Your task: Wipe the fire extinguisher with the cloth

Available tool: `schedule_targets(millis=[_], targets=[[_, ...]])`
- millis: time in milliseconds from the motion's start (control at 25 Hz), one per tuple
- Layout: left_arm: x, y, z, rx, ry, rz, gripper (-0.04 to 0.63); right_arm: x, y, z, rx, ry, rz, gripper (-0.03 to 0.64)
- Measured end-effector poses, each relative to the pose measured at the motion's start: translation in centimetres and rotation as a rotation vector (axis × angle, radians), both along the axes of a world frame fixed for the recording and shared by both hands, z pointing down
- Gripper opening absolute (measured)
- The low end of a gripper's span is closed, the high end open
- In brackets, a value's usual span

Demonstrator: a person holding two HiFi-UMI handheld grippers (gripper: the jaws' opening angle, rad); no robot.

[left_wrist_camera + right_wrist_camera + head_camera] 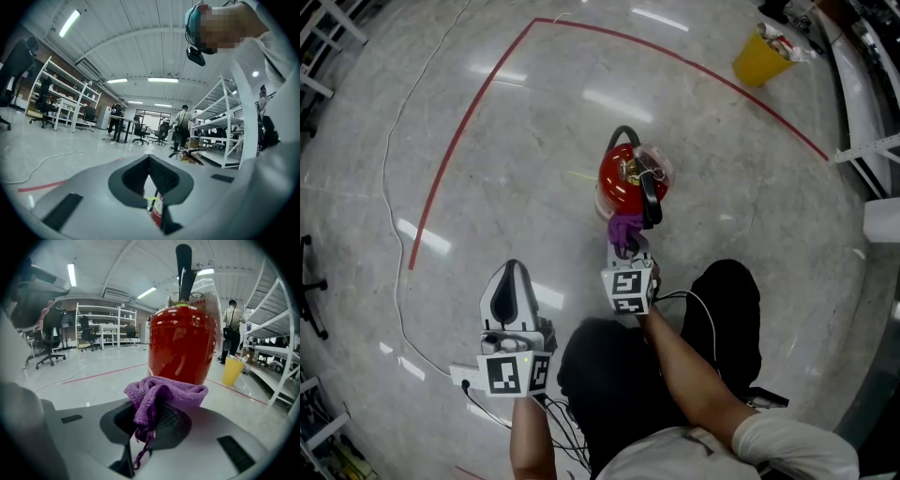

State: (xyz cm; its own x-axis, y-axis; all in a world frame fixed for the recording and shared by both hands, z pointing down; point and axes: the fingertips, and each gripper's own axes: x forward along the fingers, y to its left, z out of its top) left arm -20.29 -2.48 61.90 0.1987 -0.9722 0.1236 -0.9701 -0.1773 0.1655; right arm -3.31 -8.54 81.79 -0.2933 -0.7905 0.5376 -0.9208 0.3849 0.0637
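A red fire extinguisher (pixel 625 181) with a black handle and hose stands upright on the floor; it fills the right gripper view (pixel 183 344) and peeks between the left jaws (pixel 158 212). A purple cloth (pixel 624 228) (pixel 159 397) is pinched in my right gripper (pixel 628 246) (pixel 157 416), which is shut on it and holds it against or just short of the extinguisher's near side. My left gripper (pixel 515 284) (pixel 149 159) is shut with nothing in it, held back to the left near my body.
A yellow bin (pixel 761 58) (pixel 233 371) stands at the far right beside shelving. A red line (pixel 478 98) marks the floor and a white cable (pixel 392 197) runs along the left. People, office chairs and racks stand in the distance.
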Motion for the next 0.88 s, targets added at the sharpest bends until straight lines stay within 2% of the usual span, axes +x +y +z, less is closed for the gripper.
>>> schedule_targets(millis=[480,880], targets=[[-1.3,0.2,1.3,-0.006,0.022,0.0,0.005,-0.3,0.2,9.0,-0.099,-0.017,0.023,0.049],[-1.4,0.3,2.6,-0.019,0.024,0.011,0.005,-0.5,0.1,12.6,-0.163,-0.009,0.017,0.049]])
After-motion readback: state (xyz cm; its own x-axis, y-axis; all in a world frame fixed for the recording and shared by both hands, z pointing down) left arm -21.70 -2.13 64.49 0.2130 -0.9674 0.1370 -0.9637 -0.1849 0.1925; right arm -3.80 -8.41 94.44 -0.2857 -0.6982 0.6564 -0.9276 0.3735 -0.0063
